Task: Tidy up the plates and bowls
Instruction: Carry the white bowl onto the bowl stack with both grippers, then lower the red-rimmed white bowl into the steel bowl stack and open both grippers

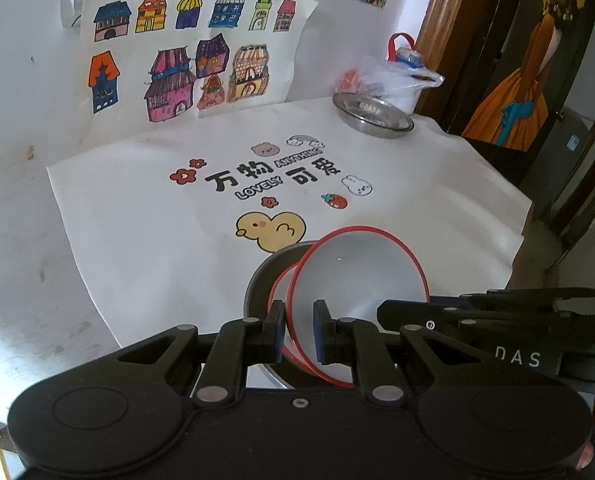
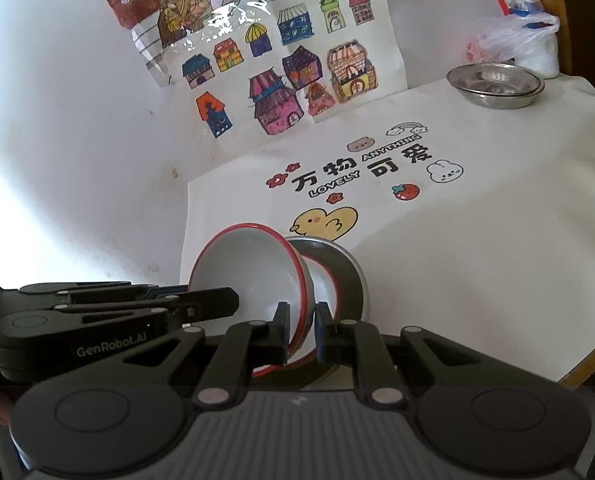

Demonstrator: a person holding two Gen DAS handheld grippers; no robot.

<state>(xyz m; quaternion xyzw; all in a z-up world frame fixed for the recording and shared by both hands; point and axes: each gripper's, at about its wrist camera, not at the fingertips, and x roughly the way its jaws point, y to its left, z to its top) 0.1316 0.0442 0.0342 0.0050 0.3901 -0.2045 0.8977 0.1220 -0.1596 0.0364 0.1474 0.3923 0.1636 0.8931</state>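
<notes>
A white bowl with a red rim (image 1: 357, 272) (image 2: 249, 272) is tilted up on its side above a second red-rimmed bowl (image 1: 280, 292) (image 2: 324, 280). That second bowl rests in a grey metal dish (image 1: 259, 280) (image 2: 351, 268) near the front of the table. My left gripper (image 1: 299, 332) is shut on the near rim of the tilted bowl. In the right wrist view, my right gripper (image 2: 302, 330) pinches the same bowl's rim from the other side. Each gripper's tip shows beside the bowl in the other's view.
Two stacked steel bowls (image 1: 373, 114) (image 2: 495, 84) sit at the table's back right, with a white container in a plastic bag (image 1: 397, 76) (image 2: 529, 36) behind them. A white printed cloth (image 1: 157, 220) covers the table. Children's drawings hang on the wall. The table edge drops off at the right.
</notes>
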